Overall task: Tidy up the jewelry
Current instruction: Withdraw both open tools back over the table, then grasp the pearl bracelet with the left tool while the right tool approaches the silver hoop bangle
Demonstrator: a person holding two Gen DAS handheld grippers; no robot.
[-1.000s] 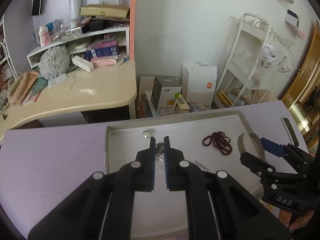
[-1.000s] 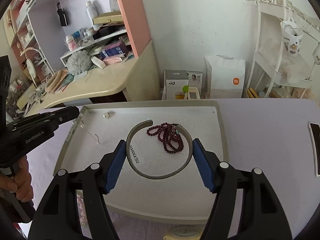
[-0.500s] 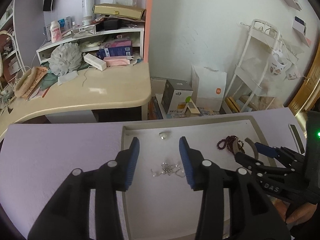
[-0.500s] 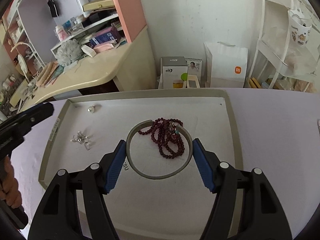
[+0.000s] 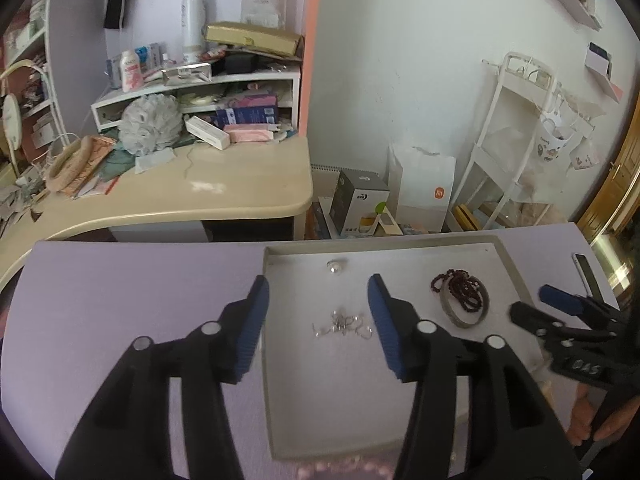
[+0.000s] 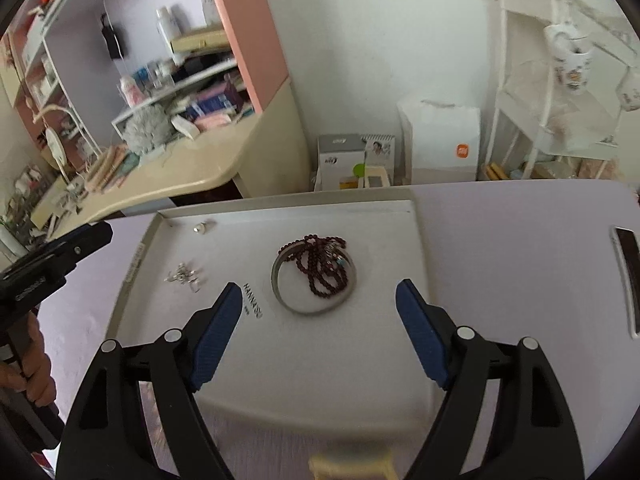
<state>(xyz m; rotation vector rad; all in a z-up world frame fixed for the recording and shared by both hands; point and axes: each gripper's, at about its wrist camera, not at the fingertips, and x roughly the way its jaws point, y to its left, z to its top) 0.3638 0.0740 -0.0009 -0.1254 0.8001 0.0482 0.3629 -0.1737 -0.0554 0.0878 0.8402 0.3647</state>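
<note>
A shallow grey tray (image 5: 400, 245) (image 6: 288, 202) lies on the lilac table. In it are a silver chain (image 5: 343, 323) (image 6: 184, 274), a small pearl piece (image 5: 334, 266) (image 6: 200, 227), a grey bangle (image 5: 451, 311) (image 6: 288, 302) and a dark red bead strand (image 5: 462, 288) (image 6: 320, 264) lying across the bangle. My left gripper (image 5: 318, 292) is open and empty above the silver chain. My right gripper (image 6: 320, 300) is open and empty, raised in front of the bangle, and it also shows in the left wrist view (image 5: 532, 304).
A phone (image 6: 627, 264) lies on the table right of the tray. A pink bead strand (image 5: 344, 470) shows at the tray's near edge. A cluttered cream desk (image 5: 180, 196) stands behind, with boxes (image 5: 360, 204) and a white rack (image 5: 516, 140) on the floor.
My left gripper has opened, let the silver chain drop into the tray, and pulled back. My right gripper has drawn back and up from the bangle, still open.
</note>
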